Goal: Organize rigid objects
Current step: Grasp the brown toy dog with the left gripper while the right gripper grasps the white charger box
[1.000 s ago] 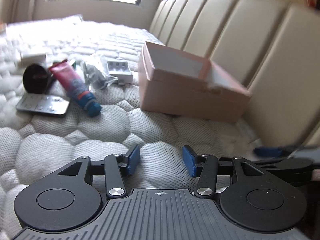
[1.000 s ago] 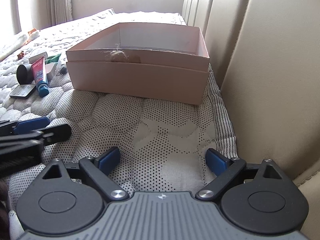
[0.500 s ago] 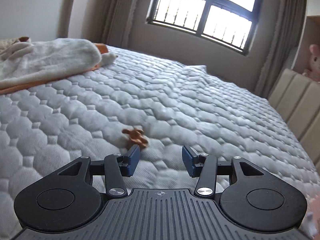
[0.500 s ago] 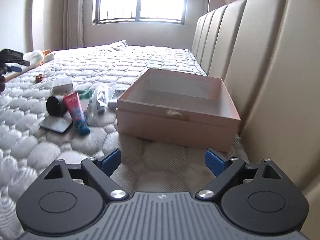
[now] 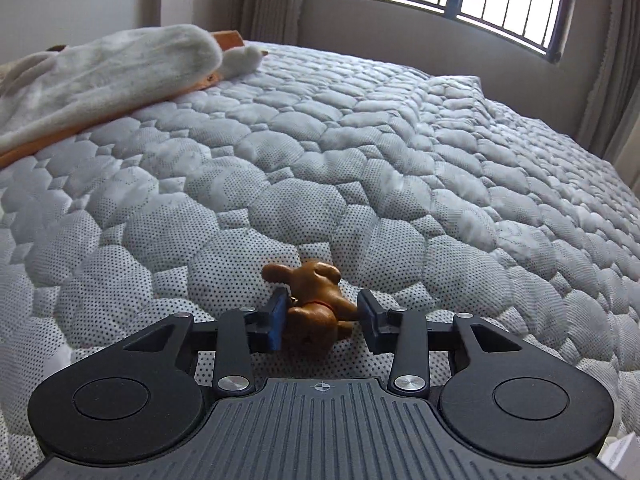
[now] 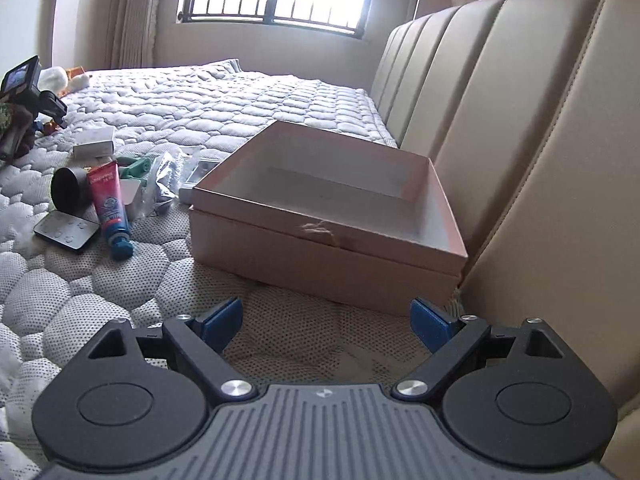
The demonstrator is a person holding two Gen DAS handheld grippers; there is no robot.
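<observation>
Brown figurine (image 5: 316,304) on quilted mattress (image 5: 360,168) between parted left hand-held gripper (image 5: 322,322) pads.

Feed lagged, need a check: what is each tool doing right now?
Left tool: open, straddling the brown toy dog, not yet clamped.
Right tool: open, empty.

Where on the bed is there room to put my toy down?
The quilted mattress is bare between the window end and the pink box. There is also a bare strip between that box and the right hand-held gripper. The box itself looks empty. It is crowded left of the box, around the red tube, black cup and remote.
</observation>
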